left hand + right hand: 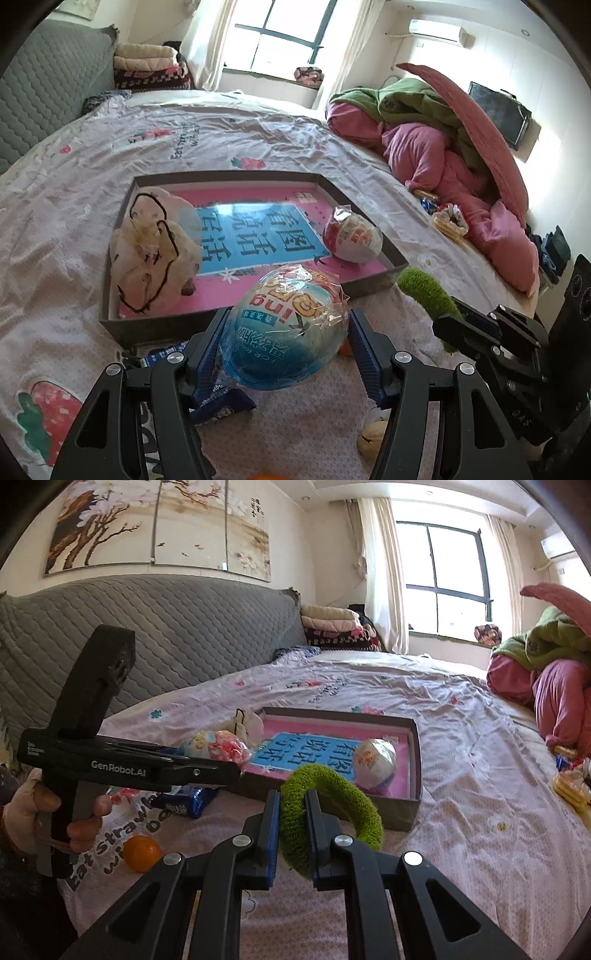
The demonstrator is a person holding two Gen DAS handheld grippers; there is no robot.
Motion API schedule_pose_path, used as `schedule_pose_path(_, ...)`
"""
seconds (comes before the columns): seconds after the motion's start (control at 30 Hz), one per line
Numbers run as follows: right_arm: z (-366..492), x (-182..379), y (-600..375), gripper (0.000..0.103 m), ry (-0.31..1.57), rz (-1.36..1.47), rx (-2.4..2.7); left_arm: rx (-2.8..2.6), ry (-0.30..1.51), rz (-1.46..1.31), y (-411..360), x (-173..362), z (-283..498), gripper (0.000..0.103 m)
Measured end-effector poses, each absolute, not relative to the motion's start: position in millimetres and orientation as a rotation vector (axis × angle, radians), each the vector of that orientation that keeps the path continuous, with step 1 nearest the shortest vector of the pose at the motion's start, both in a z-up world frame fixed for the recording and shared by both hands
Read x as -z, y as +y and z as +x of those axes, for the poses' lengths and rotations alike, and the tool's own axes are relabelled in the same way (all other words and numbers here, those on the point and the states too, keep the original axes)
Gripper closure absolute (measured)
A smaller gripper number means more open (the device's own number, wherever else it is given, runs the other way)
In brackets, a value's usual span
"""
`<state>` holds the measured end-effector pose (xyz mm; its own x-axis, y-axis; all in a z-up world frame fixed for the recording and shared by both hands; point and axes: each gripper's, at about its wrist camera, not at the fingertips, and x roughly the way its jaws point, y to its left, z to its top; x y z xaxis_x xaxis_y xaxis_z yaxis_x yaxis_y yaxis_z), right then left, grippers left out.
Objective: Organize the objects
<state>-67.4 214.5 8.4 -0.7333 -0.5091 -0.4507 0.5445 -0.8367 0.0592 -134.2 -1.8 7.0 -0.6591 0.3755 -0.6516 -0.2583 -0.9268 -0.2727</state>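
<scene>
Both claws were full over the box's near edge, left gripper squeezing a slippery wrapped egg, right gripper pinching a green ring, and I feared the egg would pop free.

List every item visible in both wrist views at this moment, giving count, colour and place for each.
Box tray: 1, grey rim, pink and blue printed base, on the bedsheet.
Wrapped toy egg, blue: 1, blue and white, held above the tray's near edge.
Wrapped toy egg, red: 1, red and white, inside the tray, right side.
Hair scrunchie, cream: 1, cream with dark trim, inside the tray, left side.
Fuzzy ring: 1, green, held in front of the tray.
Orange: 1, orange, on the sheet near the tray.
Snack packet: 1, blue, on the sheet before the tray.
Walnut: 1, tan, on the sheet.
Quilts: pile, pink and green, far right.
Left gripper: 1, black, shut on the blue egg.
Right gripper: 1, black, shut on the ring.
</scene>
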Motion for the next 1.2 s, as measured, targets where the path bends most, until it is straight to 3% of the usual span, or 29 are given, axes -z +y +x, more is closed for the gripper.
schedule_pose_path(1.2,-83.9,-14.8,197.6,0.090,0.160,0.572,2.453,-2.650,-0.181,-1.035,-2.5,-7.5,-133.2,0.038)
